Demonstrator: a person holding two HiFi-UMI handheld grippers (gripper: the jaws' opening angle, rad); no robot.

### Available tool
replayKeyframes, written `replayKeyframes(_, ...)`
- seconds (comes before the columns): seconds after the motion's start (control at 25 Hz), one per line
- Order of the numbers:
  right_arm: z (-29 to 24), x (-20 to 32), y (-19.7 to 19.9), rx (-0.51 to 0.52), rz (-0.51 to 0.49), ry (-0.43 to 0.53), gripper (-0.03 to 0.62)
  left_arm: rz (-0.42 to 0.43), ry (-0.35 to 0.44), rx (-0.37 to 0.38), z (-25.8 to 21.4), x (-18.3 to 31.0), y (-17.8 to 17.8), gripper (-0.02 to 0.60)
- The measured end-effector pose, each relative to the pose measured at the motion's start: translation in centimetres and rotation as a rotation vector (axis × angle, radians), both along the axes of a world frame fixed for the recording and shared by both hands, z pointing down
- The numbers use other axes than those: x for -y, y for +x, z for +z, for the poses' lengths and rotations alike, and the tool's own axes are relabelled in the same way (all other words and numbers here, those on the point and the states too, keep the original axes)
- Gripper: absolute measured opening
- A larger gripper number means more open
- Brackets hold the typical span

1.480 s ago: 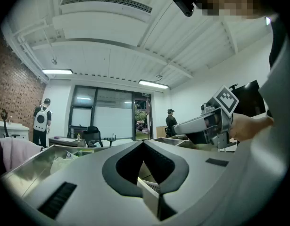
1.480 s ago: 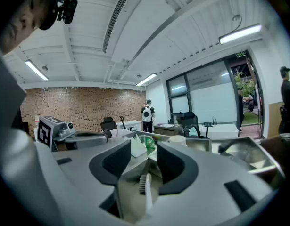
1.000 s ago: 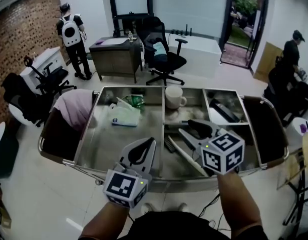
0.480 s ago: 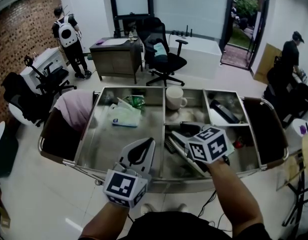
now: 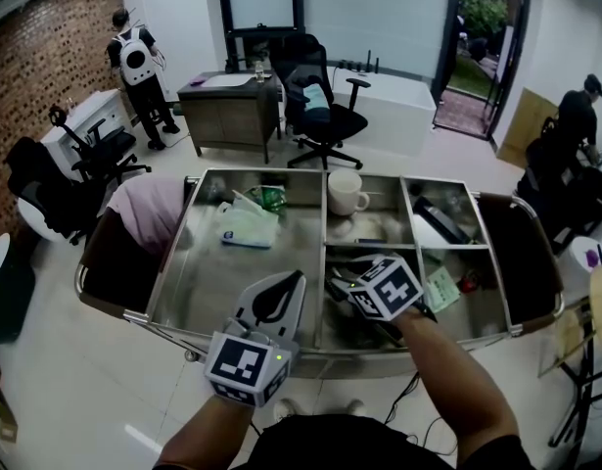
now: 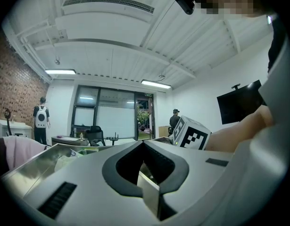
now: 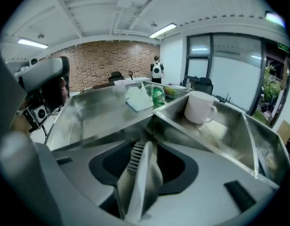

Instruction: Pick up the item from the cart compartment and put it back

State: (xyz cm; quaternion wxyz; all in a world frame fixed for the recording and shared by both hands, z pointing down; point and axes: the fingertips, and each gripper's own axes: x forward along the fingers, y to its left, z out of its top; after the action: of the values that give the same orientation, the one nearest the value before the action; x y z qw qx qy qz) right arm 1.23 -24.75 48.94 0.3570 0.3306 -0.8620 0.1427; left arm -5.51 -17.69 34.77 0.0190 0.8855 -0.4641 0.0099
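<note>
A: Where does the brush (image 7: 136,182) sit right now?
B: Low in the middle front compartment of the cart (image 5: 208,282), between the jaws of the right gripper (image 5: 338,287). That gripper's own view shows the jaws pressed in on it from both sides, with the grey bristles toward the tips and the white handle running back toward the camera

A: Is it off the compartment floor?
B: That can't be told. In the head view the gripper covers most of it

A: And the left gripper (image 5: 297,277)?
B: It hangs over the cart's front edge, at the near end of the large left compartment, with its tips pointing toward the back edge. Its fingertips are pressed together with nothing pinched. Only the cart's metal shows through the opening behind them

A: What else is in the cart?
B: A white mug (image 5: 342,190) stands upright in the middle back compartment, handle toward the right end. A pale plastic pouch (image 5: 248,228) lies near the back edge of the left compartment, with something green (image 5: 269,199) just behind it. A pink cloth (image 5: 149,209) is draped at the cart's left end
</note>
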Motion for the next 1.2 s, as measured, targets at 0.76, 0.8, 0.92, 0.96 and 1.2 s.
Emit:
replayKeyframes(0.76, 4.5, -2.5, 1.0, -0.125, -0.081, -0.171, 0.192, 0.004, -0.023, -0.001, 1.0, 0.1, 0.1, 0.000)
replayKeyframes(0.8, 4.5, -2.5, 1.1, -0.126, -0.077, -0.169, 0.184, 0.004, -0.018, -0.002, 0.9, 0.1, 0.1, 0.000)
replayKeyframes(0.92, 4.4, -2.3, 1.2, -0.122, -0.068, -0.166, 0.170, 0.006, -0.011, -0.003, 0.7, 0.1, 0.3, 0.000)
replayKeyframes(0.96, 4.4, -2.3, 1.2, -0.122, -0.065, -0.162, 0.167, 0.006, -0.012, -0.002, 0.7, 0.1, 0.3, 0.000)
replayKeyframes(1.2, 4.2, -2.0, 1.5, -0.118, -0.047, -0.139, 0.112, 0.005, -0.014, 0.001, 0.7, 0.0, 0.3, 0.000)
